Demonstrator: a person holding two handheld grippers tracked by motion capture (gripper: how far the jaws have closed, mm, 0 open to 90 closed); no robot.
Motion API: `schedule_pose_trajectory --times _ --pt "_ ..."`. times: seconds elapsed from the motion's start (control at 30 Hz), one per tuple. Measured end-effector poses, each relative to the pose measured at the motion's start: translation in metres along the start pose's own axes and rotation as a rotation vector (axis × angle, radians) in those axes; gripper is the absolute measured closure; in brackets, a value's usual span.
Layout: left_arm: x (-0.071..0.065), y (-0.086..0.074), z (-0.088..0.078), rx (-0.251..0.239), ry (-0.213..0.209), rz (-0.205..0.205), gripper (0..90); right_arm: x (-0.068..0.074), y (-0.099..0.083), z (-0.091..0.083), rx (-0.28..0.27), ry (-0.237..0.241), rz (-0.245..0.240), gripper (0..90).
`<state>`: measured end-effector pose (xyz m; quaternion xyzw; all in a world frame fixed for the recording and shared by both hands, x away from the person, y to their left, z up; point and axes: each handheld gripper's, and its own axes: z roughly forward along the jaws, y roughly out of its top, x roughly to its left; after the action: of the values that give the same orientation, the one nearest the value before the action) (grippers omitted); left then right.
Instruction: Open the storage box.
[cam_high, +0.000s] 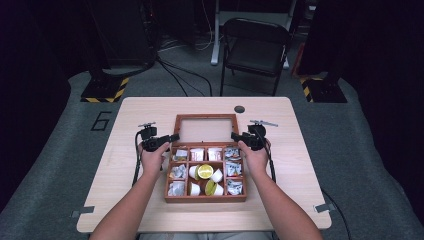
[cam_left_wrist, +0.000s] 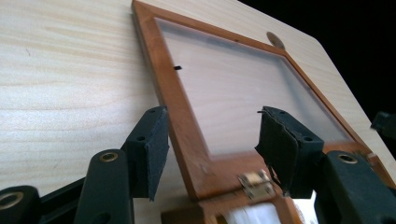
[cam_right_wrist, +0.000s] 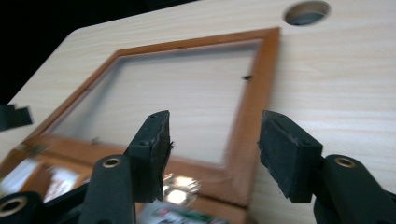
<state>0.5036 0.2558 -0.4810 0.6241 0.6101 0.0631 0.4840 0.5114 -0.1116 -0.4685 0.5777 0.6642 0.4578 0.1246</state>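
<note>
Mid-frame on the pale tabletop (cam_high: 150, 210), your compartmented brown wooden box (cam_high: 205, 198) sits with its glass-paned lid (cam_high: 206, 129) laid fully back; left gripper (cam_high: 170, 139) and right gripper (cam_high: 235, 136) flank the lid, jaws part-open and empty, sachets and cups untouched.

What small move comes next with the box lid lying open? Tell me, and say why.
Probably draw both tools back from the lid. It lies flat open on the table, and the left tool and right tool stand open around its side rails without pressing them. The compartments with cups are exposed.
</note>
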Motion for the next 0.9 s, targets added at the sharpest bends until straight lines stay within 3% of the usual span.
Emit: schedule_pose_trajectory --times 0.1,0.17,0.23,0.4,0.63,0.9 --pt "-0.006 0.0 -0.007 -0.005 0.004 0.022 42.8 0.016 -0.001 -0.01 0.016 0.024 -0.089 41.2" --pt "-0.014 -0.002 -0.016 0.005 -0.015 0.072 42.8 0.028 -0.004 -0.016 0.024 0.021 -0.165 40.9" --pt "-0.019 -0.004 -0.023 0.003 -0.029 0.097 43.0 0.037 -0.006 -0.021 0.035 0.026 -0.218 40.0" --pt "-0.026 -0.012 -0.037 0.006 -0.052 0.118 43.1 0.054 -0.015 -0.029 0.06 0.04 -0.304 37.9" --pt "-0.027 -0.022 -0.052 -0.005 -0.082 0.126 43.1 0.063 -0.029 -0.034 0.072 0.055 -0.333 35.1" --pt "-0.026 -0.031 -0.064 -0.006 -0.081 0.151 42.6 0.075 -0.044 -0.037 0.101 0.13 -0.372 33.0"
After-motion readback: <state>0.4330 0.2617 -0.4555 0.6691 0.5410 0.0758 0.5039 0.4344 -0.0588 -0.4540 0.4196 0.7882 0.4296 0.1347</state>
